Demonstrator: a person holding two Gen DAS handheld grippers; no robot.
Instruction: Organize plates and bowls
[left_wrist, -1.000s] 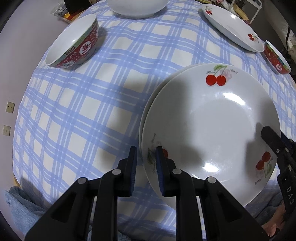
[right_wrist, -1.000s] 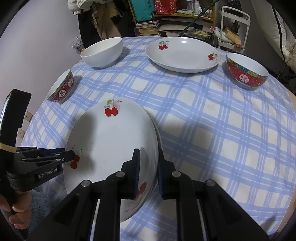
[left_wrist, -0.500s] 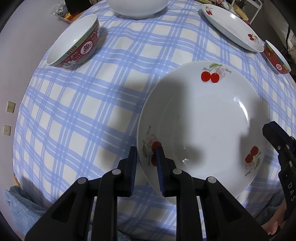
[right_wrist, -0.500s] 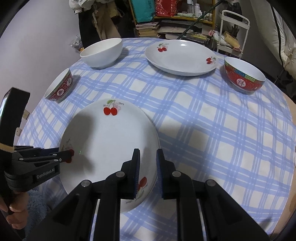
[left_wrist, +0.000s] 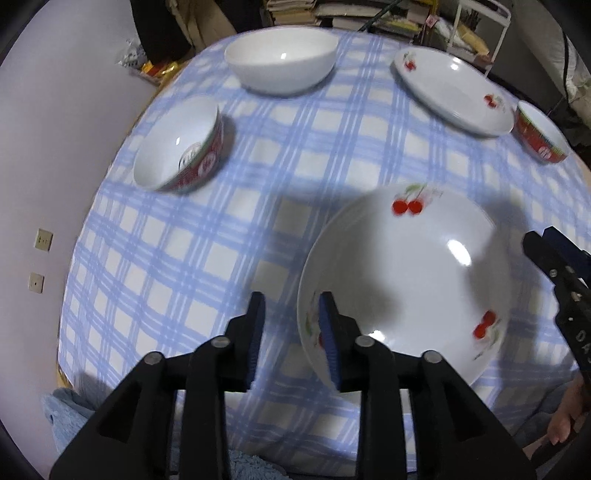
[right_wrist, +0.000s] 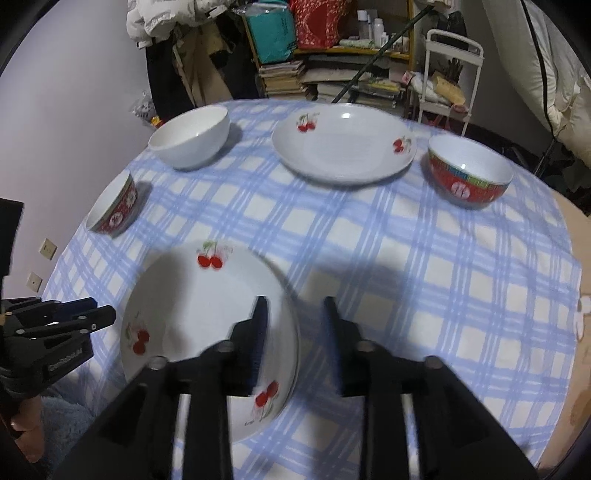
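Observation:
A white cherry plate (left_wrist: 406, 273) (right_wrist: 192, 306) lies on the checked tablecloth near the front edge, nested on a second plate whose rim just shows. My left gripper (left_wrist: 291, 306) hovers over its left rim. Its jaws are opening, the rim lies between them and the pads are not pressing. My right gripper (right_wrist: 295, 310) is above the plate's right rim, its jaws also opening and clear of the rim. Each gripper also shows at the side of the other's view: the right gripper (left_wrist: 532, 243) and the left gripper (right_wrist: 107, 315).
A plain white bowl (right_wrist: 190, 138) and a third cherry plate (right_wrist: 343, 147) stand at the back. One red patterned bowl (right_wrist: 114, 208) sits at the left and another red bowl (right_wrist: 469, 171) at the right. Shelves and a cart crowd the room behind.
The top plate has settled flat onto the lower one. Both grippers, earlier shut on its rims, have opened and lifted away from it.

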